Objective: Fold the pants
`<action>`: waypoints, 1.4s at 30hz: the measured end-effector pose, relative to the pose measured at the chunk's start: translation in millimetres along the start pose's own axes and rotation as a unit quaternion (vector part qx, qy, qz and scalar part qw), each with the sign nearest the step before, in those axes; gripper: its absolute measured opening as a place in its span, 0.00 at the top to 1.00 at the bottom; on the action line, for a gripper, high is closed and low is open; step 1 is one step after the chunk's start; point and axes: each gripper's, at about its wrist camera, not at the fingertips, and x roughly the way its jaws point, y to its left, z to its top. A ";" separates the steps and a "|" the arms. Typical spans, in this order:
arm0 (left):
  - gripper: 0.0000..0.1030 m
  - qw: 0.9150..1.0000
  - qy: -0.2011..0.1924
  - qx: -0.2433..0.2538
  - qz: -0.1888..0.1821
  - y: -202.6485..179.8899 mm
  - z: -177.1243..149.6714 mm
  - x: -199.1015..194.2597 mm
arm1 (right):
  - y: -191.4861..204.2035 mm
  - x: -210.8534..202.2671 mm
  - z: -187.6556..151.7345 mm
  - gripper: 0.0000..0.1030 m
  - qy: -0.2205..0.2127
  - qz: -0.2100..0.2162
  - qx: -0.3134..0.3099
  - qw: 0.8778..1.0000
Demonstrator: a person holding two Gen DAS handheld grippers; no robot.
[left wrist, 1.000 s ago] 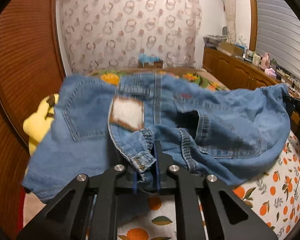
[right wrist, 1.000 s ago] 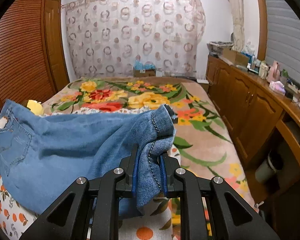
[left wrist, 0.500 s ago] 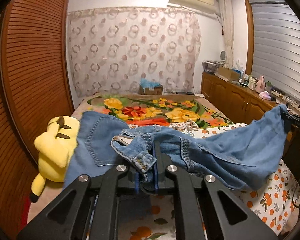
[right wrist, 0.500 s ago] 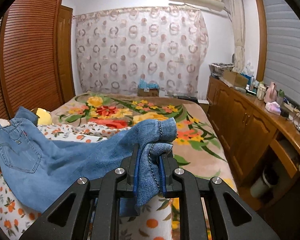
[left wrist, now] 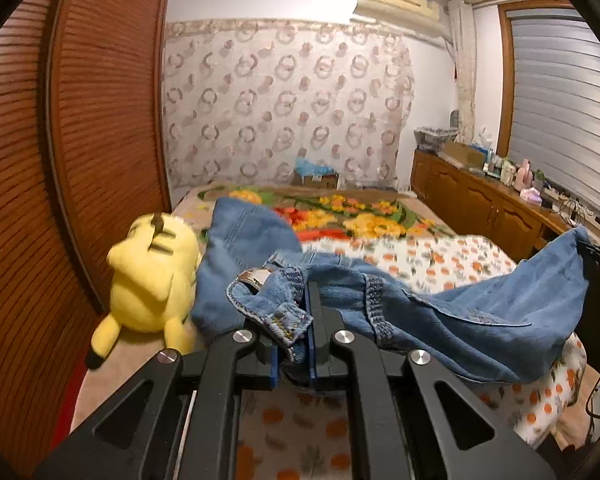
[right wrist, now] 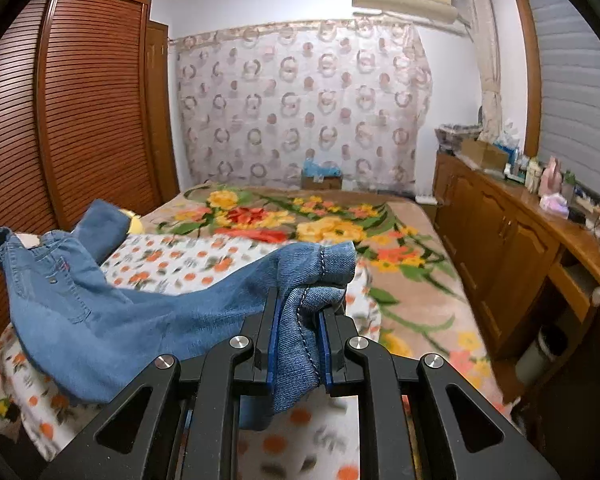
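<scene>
At the left edge of the bed (left wrist: pixel 420 200) a yellow plush toy (left wrist: pixel 152 276) sits beside the louvred wardrobe doors (left wrist: pixel 80 140), and a corner of the pants (left wrist: pixel 480 316) rises just beside it, too blurred to tell whether they touch. The left gripper (left wrist: pixel 294 344) has its fingers drawn close together on a bunched piece of the denim waistband, belt loop and stitched hem showing between the blue pads. From there the blue jeans stretch rightward, sagging over the orange-print cover (left wrist: pixel 440 256) that lies on the near part of the bed, and climb to a raised corner at the right edge of the left wrist view. In the right wrist view the pants (right wrist: pixel 112 312) hang from the far left, where a pocket and rivets show, and run across to the right gripper (right wrist: pixel 298 344), whose fingers are likewise narrowed onto a folded leg hem, with the cuff (right wrist: pixel 324 264) spilling over above the pads and a flap of denim hanging below. Beyond lies the floral blanket (right wrist: pixel 332 232), and along the right wall stands a wooden cabinet (right wrist: pixel 500 240) with clutter on top.
</scene>
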 end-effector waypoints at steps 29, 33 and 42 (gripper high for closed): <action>0.26 0.998 0.051 0.034 -0.026 -36.0 -38.1 1.5 | -16.5 -16.8 -49.6 0.52 0.067 -0.022 0.029 0.997; 0.26 0.996 0.056 0.046 -0.049 -58.4 -33.4 19.1 | -18.6 -3.4 -35.5 0.52 0.053 -0.024 0.023 0.998; 0.26 0.991 0.071 0.064 -0.093 -101.7 -26.3 53.7 | -36.4 91.4 -13.1 0.52 0.107 0.001 0.053 0.993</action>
